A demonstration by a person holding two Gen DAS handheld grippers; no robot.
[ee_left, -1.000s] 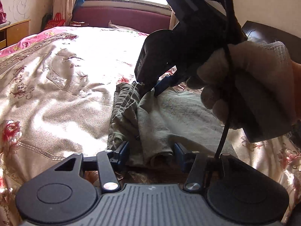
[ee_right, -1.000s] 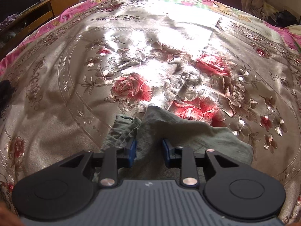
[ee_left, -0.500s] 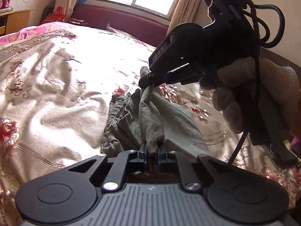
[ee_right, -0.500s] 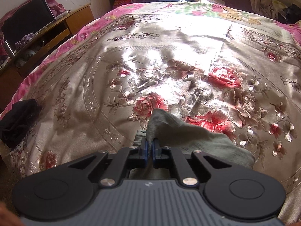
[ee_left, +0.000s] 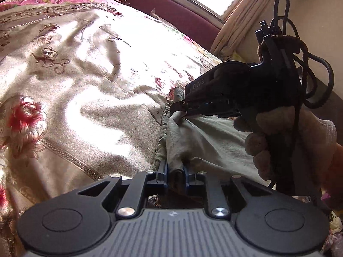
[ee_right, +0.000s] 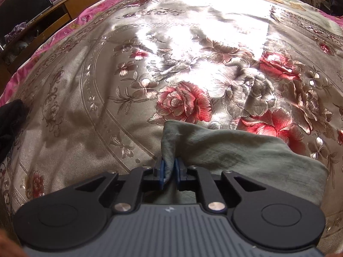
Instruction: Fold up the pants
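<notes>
The grey-green pants [ee_left: 205, 137] lie bunched on the floral bedspread. My left gripper [ee_left: 175, 174] is shut on a fold of their near edge. My right gripper [ee_right: 169, 169] is shut on another corner of the pants [ee_right: 235, 152] and holds it raised off the bed. In the left wrist view the right gripper [ee_left: 182, 109] is seen from the side, held by a gloved hand [ee_left: 289, 145], pinching the cloth a little farther away. The cloth stretches between the two grips.
The bedspread [ee_right: 171, 64] stretches wide ahead, brightly sunlit. A dark garment [ee_right: 10, 120] lies at its left edge. A wooden desk [ee_right: 53, 19] stands far left. A maroon headboard [ee_left: 171, 15] and window curtain [ee_left: 242, 21] stand behind the bed.
Both grippers closed on the pants' edge a second ago and have since lifted it. The right gripper has moved up and away, pulling the cloth taut.
</notes>
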